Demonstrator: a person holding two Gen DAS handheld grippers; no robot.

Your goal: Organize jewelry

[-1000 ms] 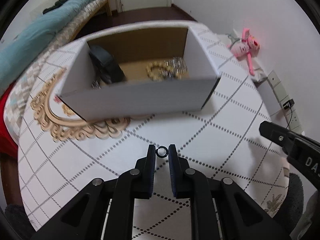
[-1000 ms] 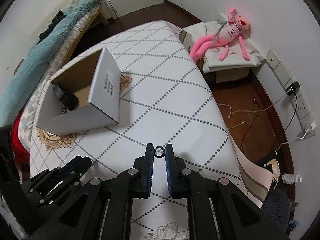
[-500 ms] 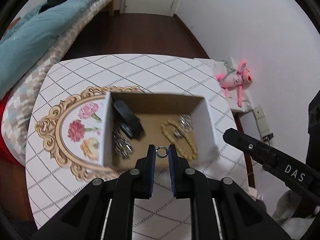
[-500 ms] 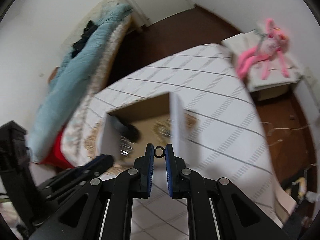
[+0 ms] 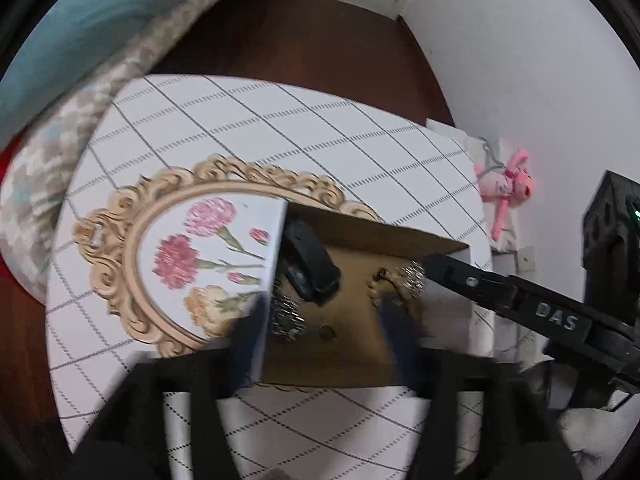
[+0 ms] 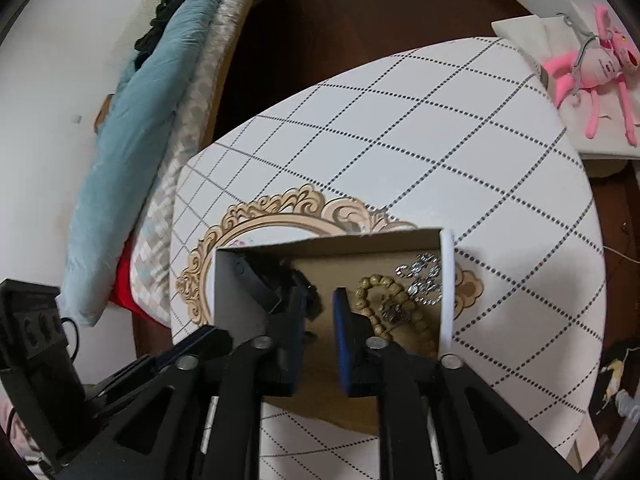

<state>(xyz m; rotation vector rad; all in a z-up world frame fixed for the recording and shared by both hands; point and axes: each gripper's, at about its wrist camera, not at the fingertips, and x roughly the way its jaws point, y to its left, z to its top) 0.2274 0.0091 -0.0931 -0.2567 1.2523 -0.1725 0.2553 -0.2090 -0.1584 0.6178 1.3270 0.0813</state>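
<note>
Tabletop box [image 6: 447, 280] beneath both parted hand-held grippers [image 6: 318, 322].

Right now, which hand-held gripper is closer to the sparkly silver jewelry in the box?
Right. The right hand-held gripper reaches in beside the sparkly silver jewelry; the left hand-held gripper is toward the opposite, left side of the box.

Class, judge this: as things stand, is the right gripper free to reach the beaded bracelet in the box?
Probably yes. The right gripper hangs open over the uncovered box, and the beaded bracelet lies just beside its tongs with nothing on top.
</note>
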